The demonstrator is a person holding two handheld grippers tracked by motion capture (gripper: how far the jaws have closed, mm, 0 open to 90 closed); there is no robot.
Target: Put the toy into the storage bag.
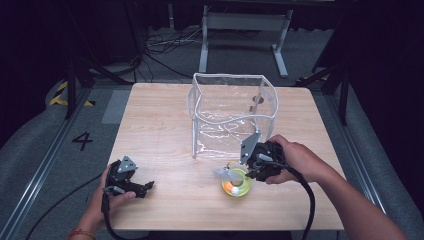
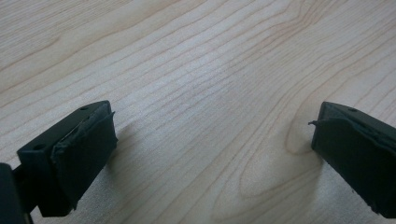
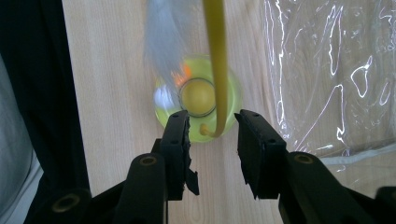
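Note:
A yellow-green round toy (image 1: pixel 236 184) stands near the front edge of the wooden table (image 1: pixel 160 125), with a thin yellow stalk (image 3: pixel 217 56) and a white feather (image 3: pixel 163 32) rising from it. In the right gripper view its base (image 3: pixel 198 98) lies just beyond the jaws. My right gripper (image 1: pixel 246 174) hangs over the toy, and the stalk's lower end passes between the jaws (image 3: pixel 212 123) with a gap on each side, so no pad presses on it. My left gripper (image 1: pixel 146 187) rests at the front left, its jaws wide apart over bare wood (image 2: pixel 212 135).
A clear plastic bag with a white rim (image 1: pixel 232 112) stands upright on the table just behind the toy, and its wrinkled wall (image 3: pixel 327 70) is close on one side of the right gripper. Dark floor, cables and a metal frame lie beyond the table's far edge.

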